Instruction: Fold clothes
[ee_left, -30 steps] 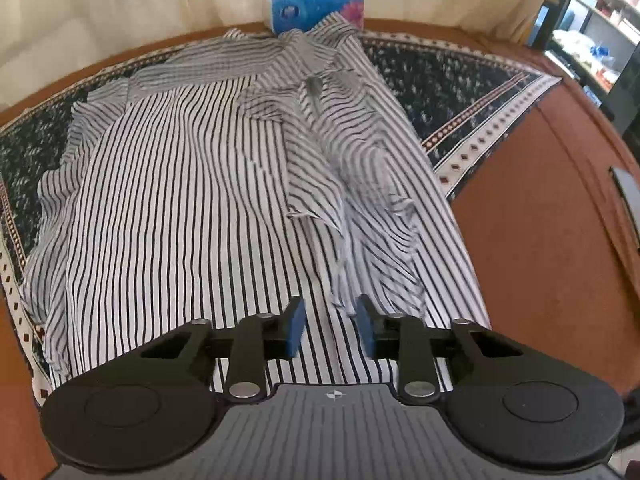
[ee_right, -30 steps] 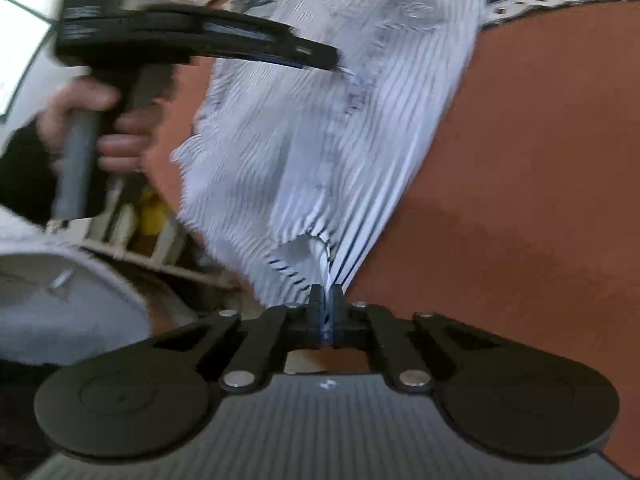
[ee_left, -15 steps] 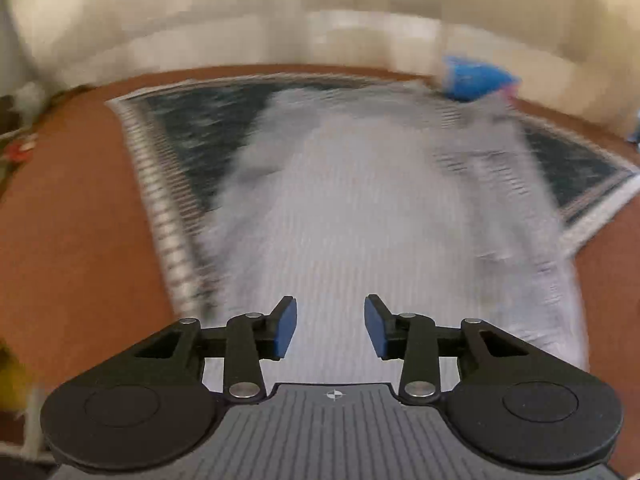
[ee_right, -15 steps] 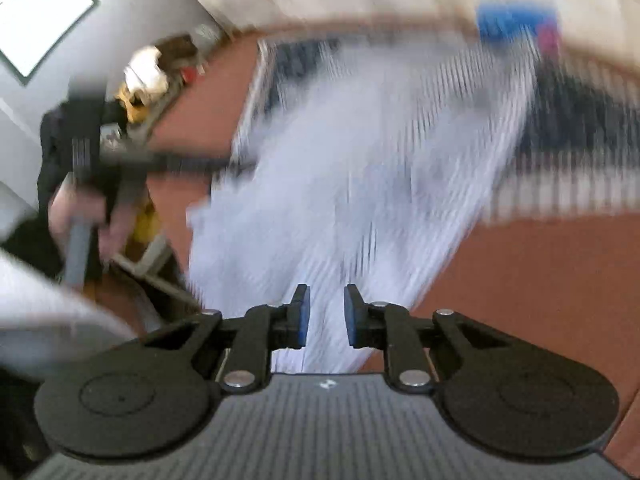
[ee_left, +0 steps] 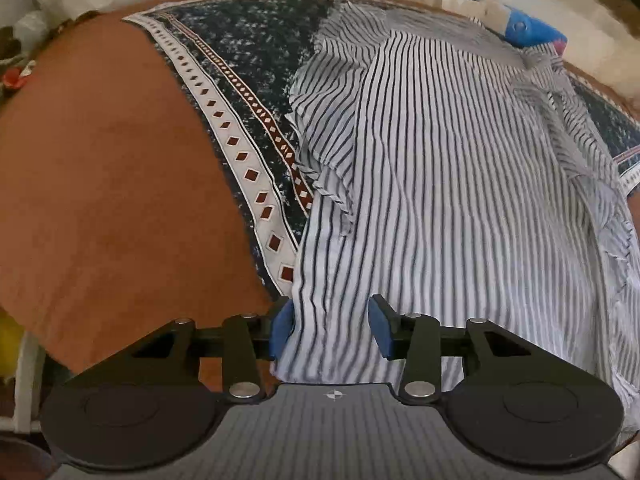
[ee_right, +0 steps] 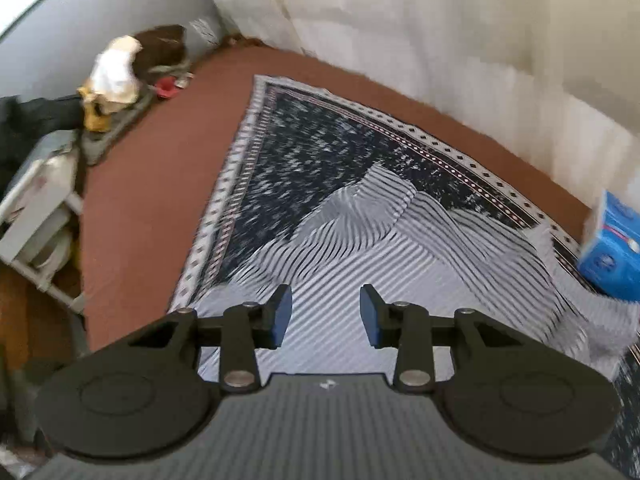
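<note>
We see a striped shirt point(ee_left: 440, 168) spread, rumpled, on a patterned cloth point(ee_left: 248, 60); our left gripper point(ee_left: 331, 327) and right gripper point(ee_right: 325, 317) gape above it, holding nothing; pinching one layer could drag the bunched sleeve point(ee_left: 324, 152) askew.

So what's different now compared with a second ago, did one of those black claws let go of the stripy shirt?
Yes. The right gripper, which was pinching the striped shirt's edge, has opened and let go; it now looks out over the shirt. The left gripper swung to the shirt's near-left corner, straddling its edge. The left stayed open, and the shirt still lies on the patterned cloth beside the blue box.
</note>
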A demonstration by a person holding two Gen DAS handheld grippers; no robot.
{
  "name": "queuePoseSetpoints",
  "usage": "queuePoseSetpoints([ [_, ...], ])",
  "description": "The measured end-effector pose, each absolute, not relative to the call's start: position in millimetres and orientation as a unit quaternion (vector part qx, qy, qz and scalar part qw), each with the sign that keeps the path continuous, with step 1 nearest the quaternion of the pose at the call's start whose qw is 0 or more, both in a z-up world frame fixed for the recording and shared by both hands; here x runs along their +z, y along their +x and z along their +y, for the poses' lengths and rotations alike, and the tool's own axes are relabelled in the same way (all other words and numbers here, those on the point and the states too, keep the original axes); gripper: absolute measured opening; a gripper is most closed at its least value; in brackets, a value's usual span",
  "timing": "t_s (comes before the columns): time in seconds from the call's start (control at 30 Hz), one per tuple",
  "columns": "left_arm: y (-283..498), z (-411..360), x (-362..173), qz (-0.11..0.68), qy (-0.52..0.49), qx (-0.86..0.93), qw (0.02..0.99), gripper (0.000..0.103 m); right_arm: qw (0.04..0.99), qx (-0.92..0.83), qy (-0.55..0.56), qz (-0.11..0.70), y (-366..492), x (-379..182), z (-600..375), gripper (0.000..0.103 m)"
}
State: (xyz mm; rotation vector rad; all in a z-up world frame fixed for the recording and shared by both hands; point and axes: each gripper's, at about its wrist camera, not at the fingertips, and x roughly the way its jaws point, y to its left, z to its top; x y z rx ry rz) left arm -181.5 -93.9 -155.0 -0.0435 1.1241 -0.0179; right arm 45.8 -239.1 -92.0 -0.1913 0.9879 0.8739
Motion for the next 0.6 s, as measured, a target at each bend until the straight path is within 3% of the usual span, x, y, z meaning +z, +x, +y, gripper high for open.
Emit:
queuePoseSetpoints([
  [0.33, -165.8, -64.3, -165.8, 0.556, -0.071, -0.066, 0.826, 0.055, 0.808, 0.324, -0.116, 0.478, 112.8, -135.9, -174.4, 0.043],
  [0.47, -162.6, -59.0, -166.6, 0.561, -0.078, -0.078, 0.82, 0.049, 0.813, 0.307, -0.111, 0.482, 136.3, -145.9, -150.9, 0.054],
  [0.6, -162.2, -55.9, -164.6, 0.569, -0.083, -0.078, 0.815, 0.046, 0.818, 0.28, -0.164, 0.475, 153.0, -163.2, -121.0, 0.055],
])
